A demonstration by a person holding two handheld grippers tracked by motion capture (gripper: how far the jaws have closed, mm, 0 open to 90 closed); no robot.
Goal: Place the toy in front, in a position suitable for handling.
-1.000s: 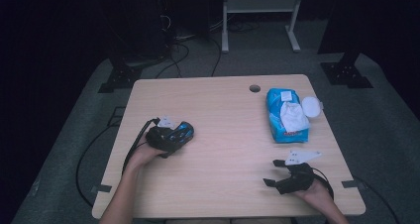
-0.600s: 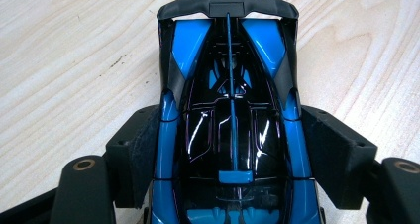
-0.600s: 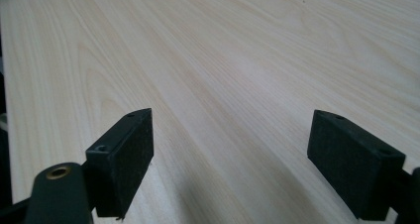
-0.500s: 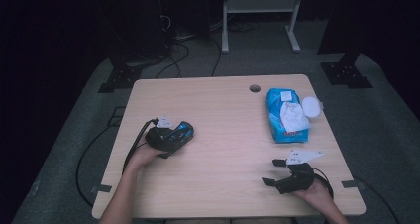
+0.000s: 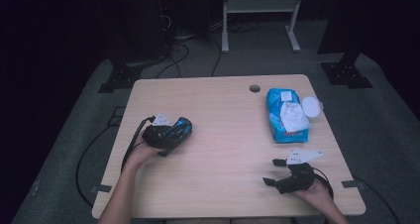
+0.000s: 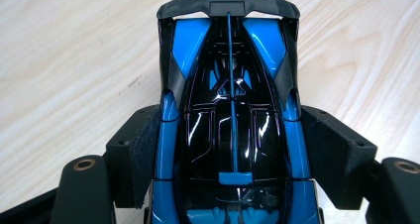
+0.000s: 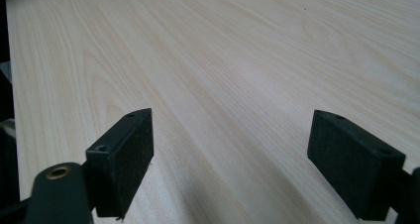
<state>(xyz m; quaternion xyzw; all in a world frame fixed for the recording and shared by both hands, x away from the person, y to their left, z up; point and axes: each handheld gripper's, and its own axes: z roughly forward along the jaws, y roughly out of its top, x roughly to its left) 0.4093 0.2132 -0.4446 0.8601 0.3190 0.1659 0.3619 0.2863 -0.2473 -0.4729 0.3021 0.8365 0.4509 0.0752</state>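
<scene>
High view: at the left of the pale wooden table [image 5: 223, 135] the left gripper [image 5: 171, 135] lies low over the board, closed on a glossy blue and black toy sports car [image 5: 179, 130] that sits between its jaws and rests on the tabletop. In the left gripper view the black pads [image 6: 143, 149] press against both flanks of the car [image 6: 230, 135], whose dark rear wing points away from the camera; no badge or lettering can be read on it. Further right, near the far right edge, a blue plastic pack of wet wipes [image 5: 286, 115] lies flat with its round white lid flipped open; its print is too small to read. At the near right the right gripper [image 5: 280, 172] rests on the table, jaws standing wide apart with nothing between them, well apart from the car.
</scene>
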